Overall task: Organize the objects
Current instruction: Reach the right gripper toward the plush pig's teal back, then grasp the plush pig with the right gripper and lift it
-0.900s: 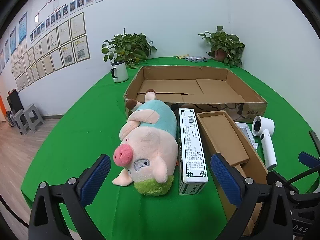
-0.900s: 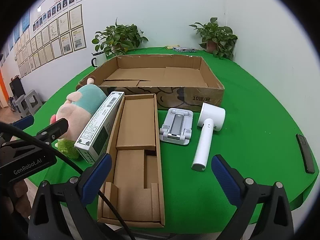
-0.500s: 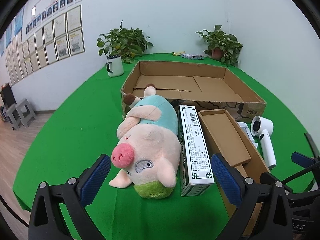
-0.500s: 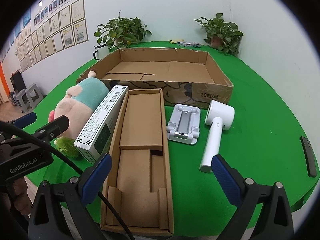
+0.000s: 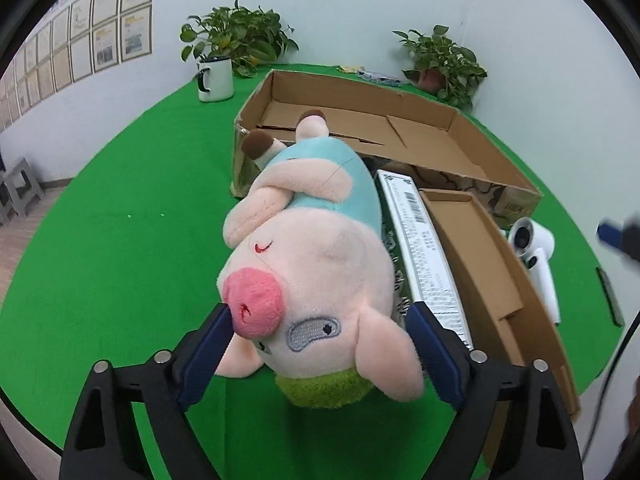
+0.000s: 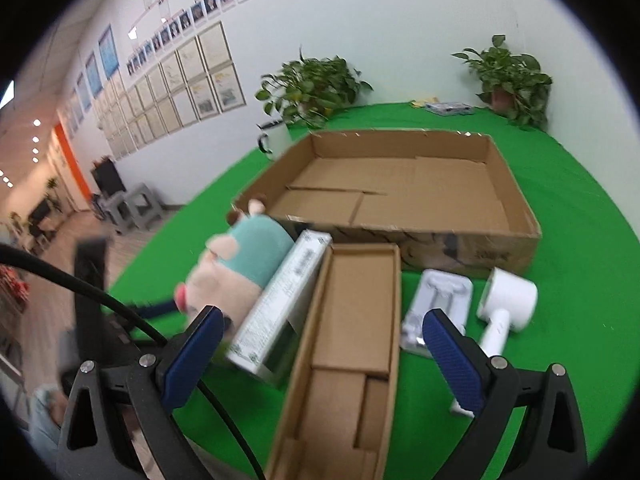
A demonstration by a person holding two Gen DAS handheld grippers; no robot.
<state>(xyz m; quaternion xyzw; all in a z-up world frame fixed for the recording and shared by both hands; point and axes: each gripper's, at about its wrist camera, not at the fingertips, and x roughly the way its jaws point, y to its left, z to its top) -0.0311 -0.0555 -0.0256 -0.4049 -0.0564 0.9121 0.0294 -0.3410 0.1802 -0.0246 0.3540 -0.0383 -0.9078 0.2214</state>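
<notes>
While its fingers [image 5: 208, 354] flank the plush pig's [image 5: 316, 276] head, the left gripper [image 5: 320, 348] stands open.

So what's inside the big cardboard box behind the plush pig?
The big cardboard box shows only its own folded bottom flaps; nothing is lying in it. Its near wall hides a strip of floor, and the plush pig covers the near-left corner in the left wrist view.

One plush pig [image 5: 308, 264] lies on the green table [image 5: 120, 240]. There are two open cardboard boxes: one wide tray [image 6: 400, 184] and one narrow box [image 6: 352, 320]. One white carton [image 5: 420, 248] is here, as are one white hair dryer [image 6: 506, 308], one white stand [image 6: 436, 300], one white mug [image 5: 216, 80] and two potted plants [image 5: 240, 38] [image 5: 444, 64]. One dark flat item [image 5: 610, 296] lies near the table's right edge; what it is I cannot tell.
</notes>
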